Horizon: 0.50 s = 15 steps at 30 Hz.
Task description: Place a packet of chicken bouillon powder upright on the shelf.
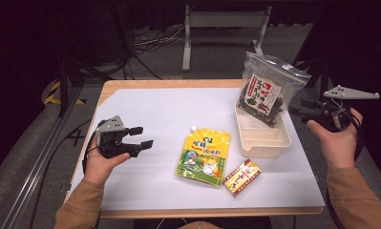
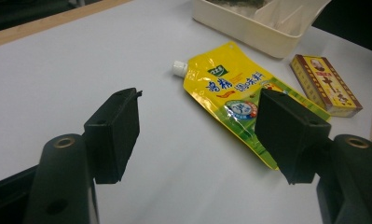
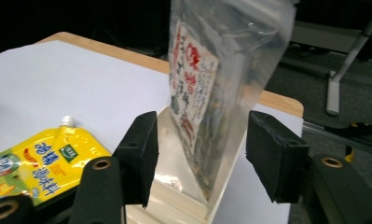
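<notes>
At the tabletop's right edge, the seaweed bag (image 1: 267, 93) is standing in the cream tray (image 1: 264, 140), the released right claw (image 3: 200, 154) just beside it. Left claw (image 1: 140, 138), released, is facing the yellow pouch (image 1: 205, 155) near the front edge. Judged next: closing on the pouch for packing.

The bag (image 1: 267, 90) standing in the tray (image 1: 266, 143) is clear, crinkled plastic film with a glossy sheen and a paper-like printed label. The tray looks like smooth cream plastic, slightly shiny. Left of the tray, the pouch (image 1: 203, 156) is glossy yellow plastic with a white plastic cap. The box (image 1: 242, 177) near the tray's front looks like printed cardboard. A matt white sheet (image 1: 150, 109) covers the wood-edged table (image 1: 131, 85).
</notes>
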Each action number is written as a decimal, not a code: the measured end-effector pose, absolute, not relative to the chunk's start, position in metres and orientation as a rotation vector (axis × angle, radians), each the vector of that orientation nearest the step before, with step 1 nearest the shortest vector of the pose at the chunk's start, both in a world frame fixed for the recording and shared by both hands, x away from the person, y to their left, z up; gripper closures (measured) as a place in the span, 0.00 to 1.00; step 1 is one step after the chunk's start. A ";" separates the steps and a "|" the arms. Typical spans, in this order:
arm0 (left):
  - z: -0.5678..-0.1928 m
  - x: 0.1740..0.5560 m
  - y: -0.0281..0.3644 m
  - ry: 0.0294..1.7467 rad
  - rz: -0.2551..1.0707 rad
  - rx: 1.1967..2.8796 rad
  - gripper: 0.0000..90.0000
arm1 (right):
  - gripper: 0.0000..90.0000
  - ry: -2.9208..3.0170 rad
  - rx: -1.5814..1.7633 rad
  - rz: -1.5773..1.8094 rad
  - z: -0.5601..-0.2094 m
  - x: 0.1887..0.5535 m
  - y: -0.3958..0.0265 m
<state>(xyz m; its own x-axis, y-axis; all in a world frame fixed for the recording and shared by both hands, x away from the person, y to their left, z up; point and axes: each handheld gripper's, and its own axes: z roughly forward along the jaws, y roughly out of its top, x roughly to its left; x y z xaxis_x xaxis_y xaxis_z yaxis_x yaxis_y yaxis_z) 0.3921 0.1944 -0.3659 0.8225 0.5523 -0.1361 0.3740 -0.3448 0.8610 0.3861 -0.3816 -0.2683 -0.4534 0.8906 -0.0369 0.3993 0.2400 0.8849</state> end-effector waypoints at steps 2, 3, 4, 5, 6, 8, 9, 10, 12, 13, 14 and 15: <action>-0.366 0.393 0.190 0.681 0.210 1.979 0.34 | 0.48 1.980 1.159 1.173 -0.271 0.383 -0.380; -0.366 0.393 0.188 0.684 0.196 1.983 0.33 | 0.47 1.996 1.140 1.190 -0.274 0.381 -0.378; -0.366 0.393 0.186 0.676 0.202 1.989 0.32 | 0.47 2.012 1.121 1.201 -0.276 0.379 -0.376; -0.367 0.393 0.184 0.680 0.189 1.986 0.31 | 0.47 2.026 1.108 1.204 -0.279 0.377 -0.374; -0.367 0.393 0.183 0.679 0.183 1.988 0.31 | 0.47 2.037 1.090 1.201 -0.282 0.375 -0.373; -0.368 0.392 0.180 0.681 0.178 1.996 0.30 | 0.47 2.064 1.059 1.200 -0.289 0.372 -0.369; -0.368 0.392 0.179 0.680 0.174 1.999 0.30 | 0.47 2.076 1.046 1.199 -0.293 0.370 -0.367; -0.368 0.392 0.178 0.675 0.178 2.000 0.30 | 0.47 2.089 1.035 1.202 -0.298 0.368 -0.365; -0.368 0.392 0.178 0.677 0.177 2.000 0.30 | 0.47 2.104 1.027 1.209 -0.302 0.366 -0.363; -0.369 0.392 0.177 0.673 0.178 2.002 0.30 | 0.47 2.113 1.025 1.219 -0.305 0.365 -0.361; -0.369 0.392 0.176 0.674 0.166 2.004 0.30 | 0.47 2.123 1.021 1.233 -0.308 0.364 -0.360; -0.369 0.392 0.175 0.680 0.169 2.004 0.30 | 0.47 2.134 1.020 1.247 -0.311 0.363 -0.358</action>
<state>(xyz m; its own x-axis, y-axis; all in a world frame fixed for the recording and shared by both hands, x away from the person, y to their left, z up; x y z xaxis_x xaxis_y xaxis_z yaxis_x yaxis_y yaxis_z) 0.3919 0.1752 -0.3686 0.8340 0.5285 -0.1584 0.3933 -0.3681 0.8425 0.3628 -0.3582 -0.3115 -0.6170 0.7866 -0.0231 0.3660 0.3129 0.8764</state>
